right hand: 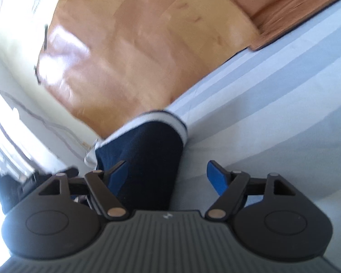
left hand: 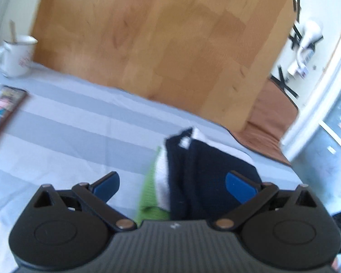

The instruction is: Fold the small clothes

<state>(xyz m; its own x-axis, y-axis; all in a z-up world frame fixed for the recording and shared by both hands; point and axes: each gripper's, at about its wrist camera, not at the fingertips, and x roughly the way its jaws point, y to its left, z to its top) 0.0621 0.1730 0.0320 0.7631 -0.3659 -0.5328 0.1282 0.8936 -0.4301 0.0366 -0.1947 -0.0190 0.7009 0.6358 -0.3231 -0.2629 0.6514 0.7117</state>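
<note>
Left wrist view: left gripper [left hand: 172, 187] has its blue-padded jaws spread wide, gripping nothing. Folded navy, white and green small clothes [left hand: 193, 177] lie between them on the grey-striped sheet [left hand: 79, 125], near its far right edge. White mug [left hand: 13, 56] and phone [left hand: 2, 111] sit at the left edge.

Right wrist view: right gripper [right hand: 168, 177] jaws apart; navy garment with white-striped cuff [right hand: 147, 154] lies between them, unclamped, at the sheet's edge.
</note>
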